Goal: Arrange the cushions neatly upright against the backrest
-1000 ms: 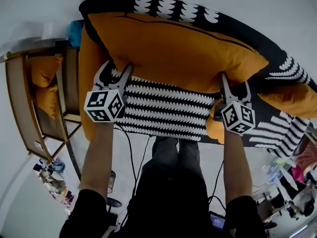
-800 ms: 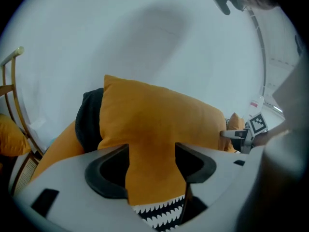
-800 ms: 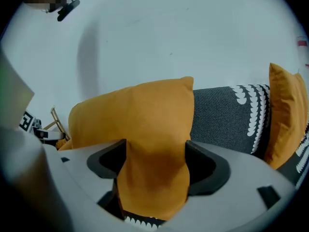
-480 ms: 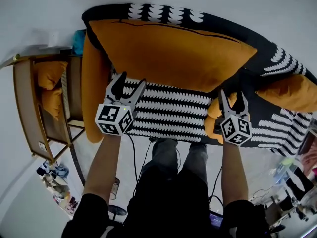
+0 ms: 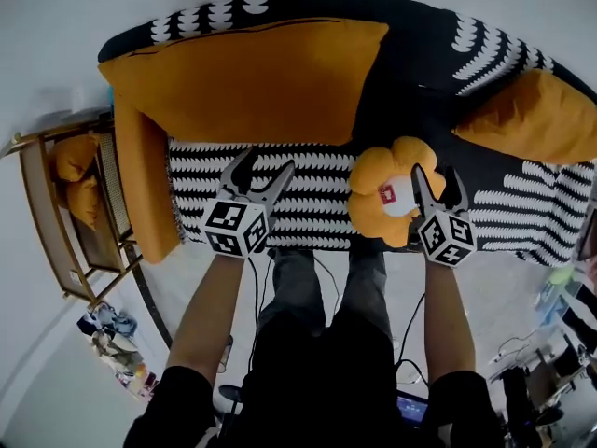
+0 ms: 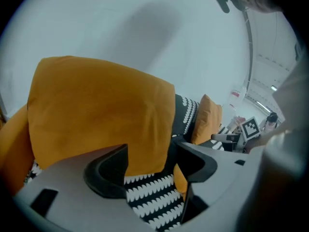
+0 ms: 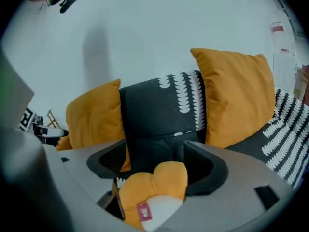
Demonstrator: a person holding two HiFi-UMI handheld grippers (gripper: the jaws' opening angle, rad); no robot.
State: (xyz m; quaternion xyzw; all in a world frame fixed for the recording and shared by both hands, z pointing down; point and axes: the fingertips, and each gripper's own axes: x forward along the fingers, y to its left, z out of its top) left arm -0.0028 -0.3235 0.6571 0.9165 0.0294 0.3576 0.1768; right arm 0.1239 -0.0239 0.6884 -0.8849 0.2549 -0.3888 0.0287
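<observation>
A large orange cushion [image 5: 242, 82] [image 6: 96, 110] stands upright against the backrest of the black-and-white patterned sofa [image 5: 308, 203] on its left half. A second orange cushion [image 5: 532, 115] [image 7: 236, 93] leans at the right end. A small orange flower-shaped cushion [image 5: 392, 194] [image 7: 154, 190] lies flat on the seat. My left gripper [image 5: 264, 168] [image 6: 152, 163] hovers open over the striped seat, clear of the large cushion, holding nothing. My right gripper [image 5: 437, 177] [image 7: 154, 153] is open just right of the flower cushion, its left finger over the cushion's edge, pads not pressing.
Another orange cushion [image 5: 145, 180] stands along the sofa's left end. A wooden rack [image 5: 56, 213] with orange cushions is left of the sofa. Cables [image 5: 252, 287] run over the floor by my legs. Clutter sits at the floor's right edge [image 5: 560, 297].
Both grippers have pulled away from the large cushion's lower edge and moved right along the seat. The cushion stays leaning on the backrest. The flower cushion has come into view by the right gripper.
</observation>
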